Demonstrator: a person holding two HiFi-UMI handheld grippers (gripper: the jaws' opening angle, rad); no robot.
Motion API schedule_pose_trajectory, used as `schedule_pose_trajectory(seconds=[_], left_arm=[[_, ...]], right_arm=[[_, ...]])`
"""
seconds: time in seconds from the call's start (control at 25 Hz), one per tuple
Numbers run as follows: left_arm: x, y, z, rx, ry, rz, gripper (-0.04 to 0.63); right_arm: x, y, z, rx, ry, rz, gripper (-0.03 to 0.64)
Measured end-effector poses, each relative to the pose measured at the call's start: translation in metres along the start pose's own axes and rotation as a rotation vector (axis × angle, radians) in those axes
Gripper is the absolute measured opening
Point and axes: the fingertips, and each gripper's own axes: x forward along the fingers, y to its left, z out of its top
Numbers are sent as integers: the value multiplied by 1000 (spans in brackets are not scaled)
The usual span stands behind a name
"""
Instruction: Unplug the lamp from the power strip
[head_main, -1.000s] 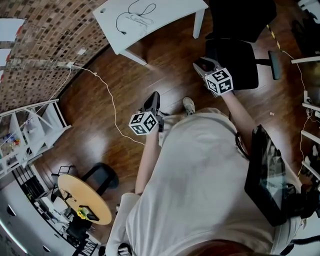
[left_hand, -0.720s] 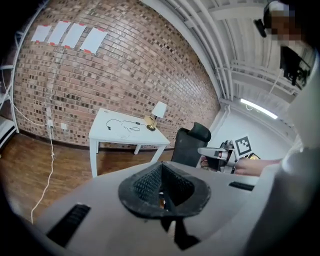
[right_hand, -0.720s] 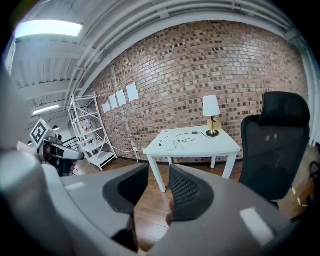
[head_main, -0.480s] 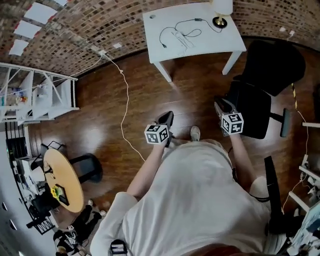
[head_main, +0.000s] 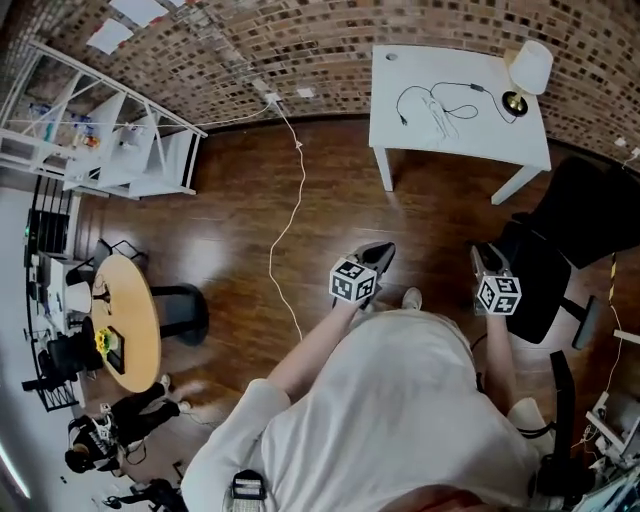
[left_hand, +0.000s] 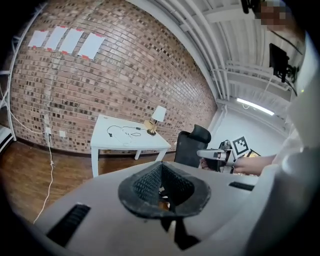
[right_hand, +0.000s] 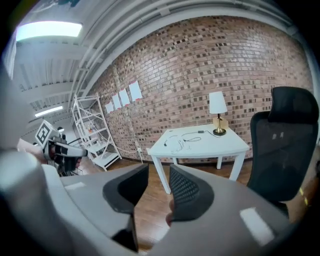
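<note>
The lamp (head_main: 530, 68), with a white shade and brass base, stands at the right end of a white table (head_main: 400, 70) by the brick wall. Its black cable (head_main: 440, 95) loops across the tabletop to a white power strip (head_main: 440, 118). Both grippers hang over the wooden floor, well short of the table. My left gripper (head_main: 378, 255) is shut and empty; my right gripper (head_main: 483, 258) is open and empty. The left gripper view shows the table (left_hand: 127, 137) and lamp (left_hand: 158, 116) far beyond the shut left gripper (left_hand: 162, 187). In the right gripper view the lamp (right_hand: 217, 107) is far beyond the open right gripper (right_hand: 159, 186).
A black office chair (head_main: 565, 235) stands right of my right gripper, near the table's front leg. A white cord (head_main: 285, 220) trails across the floor from the wall. A white shelf unit (head_main: 130, 150) is at the left, a round yellow table (head_main: 130, 335) lower left.
The head view has swung left, so the table now sits at the upper right with the lamp in sight. Both grippers stay held out in front, their jaws unchanged.
</note>
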Motion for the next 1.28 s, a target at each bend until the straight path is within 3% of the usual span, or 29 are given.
schedule_pose_trajectory(seconds=[0.16,0.48,0.68,0.92,1.28], left_arm=[[-17,2,4,49,18,-49,5],[-54,40,28,86,-14,-77,5],[-71,63,51,101,-38,-92,5],[-90,109,64,47,-63,-72,5],[-99,163,63,5,-30,-42,5]], right_arm=[[11,28,30,7,-61,27,118],[48,81,57,61,-80,58,110],[71,103,69,37,-75,34,100],[96,125,72,25,-56,1,87],[114,137,69,21,-5,-74,83]])
